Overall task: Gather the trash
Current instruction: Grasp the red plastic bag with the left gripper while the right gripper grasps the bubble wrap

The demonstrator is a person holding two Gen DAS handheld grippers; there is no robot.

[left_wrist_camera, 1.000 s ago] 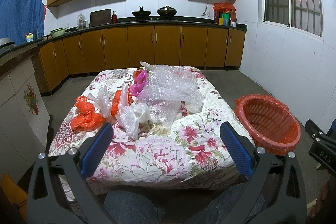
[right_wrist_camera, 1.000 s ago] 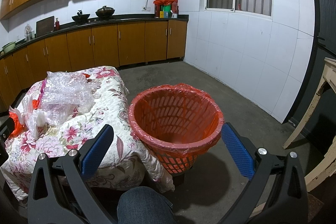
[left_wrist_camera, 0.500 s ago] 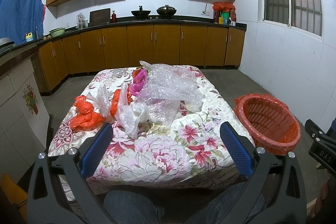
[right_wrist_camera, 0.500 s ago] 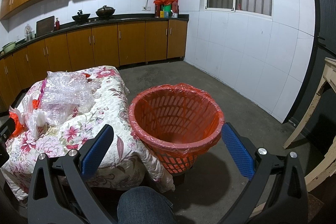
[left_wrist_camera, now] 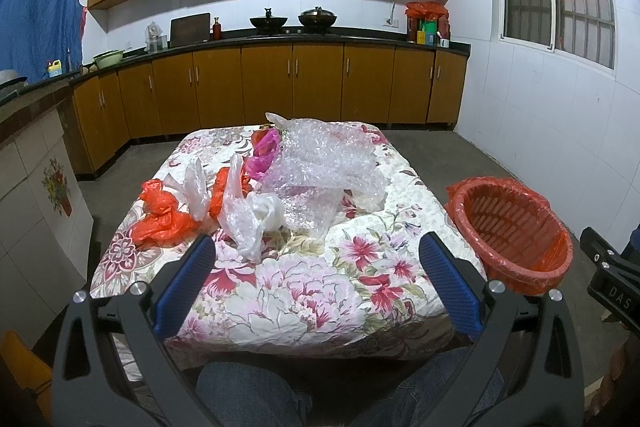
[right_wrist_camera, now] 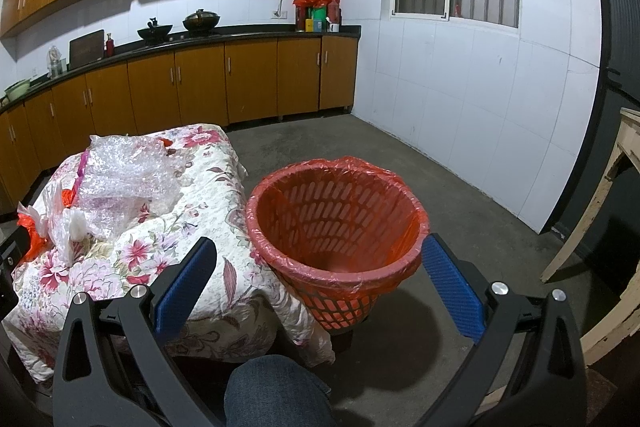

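A pile of plastic trash lies on the floral-cloth table: clear bubble wrap, a white bag, an orange bag and a pink bag. An orange basket lined with an orange bag stands right of the table; it also shows in the right wrist view. My left gripper is open and empty, above the table's near edge, short of the trash. My right gripper is open and empty, held in front of the basket. The bubble wrap shows at left there.
Wooden kitchen cabinets run along the far wall. A white tiled wall is at the right. A pale wooden frame stands at the far right. The person's knees are under the table's near edge.
The left gripper has drawn back or lifted slightly, so the table and basket sit a little lower in its view. The right gripper has hardly moved.
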